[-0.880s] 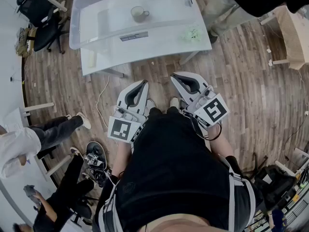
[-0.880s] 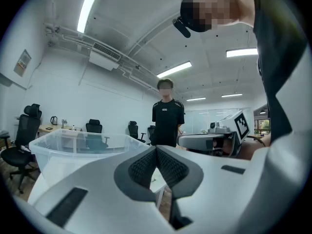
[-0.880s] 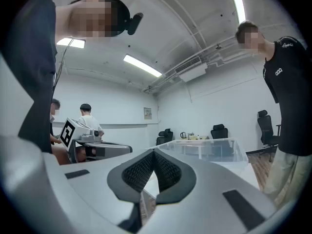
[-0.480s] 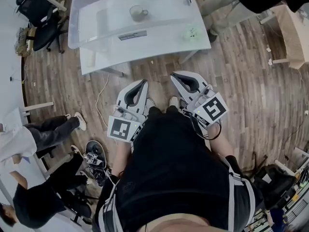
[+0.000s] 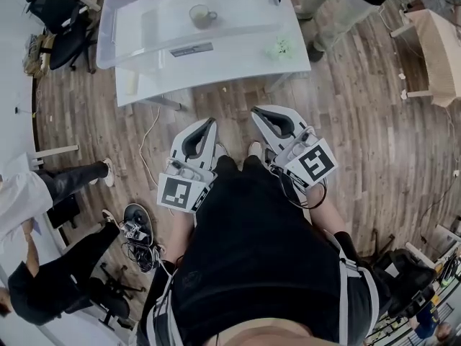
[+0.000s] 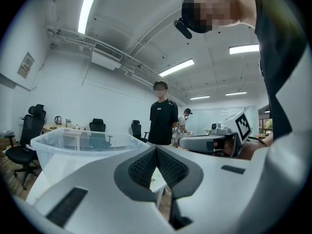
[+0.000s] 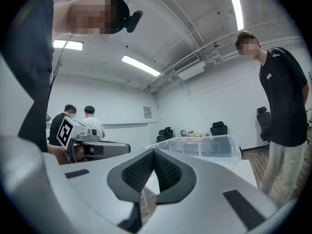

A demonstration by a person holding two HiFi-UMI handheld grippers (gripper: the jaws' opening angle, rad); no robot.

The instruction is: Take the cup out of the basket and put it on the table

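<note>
Well short of the desk's near edge, we hold both claws low by our body. Left claw and right claw each have their jaws pressed together, gripping nothing. On the white desk ahead stands a clear basket, with the cup upright inside it. We judge that the reach has not yet begun. Next we must step closer, open one claw and reach over the basket's rim for the cup.

The clear basket runs past the head view's top edge, the small green thing on the table is too small to identify, and the bystander is cropped there.
</note>
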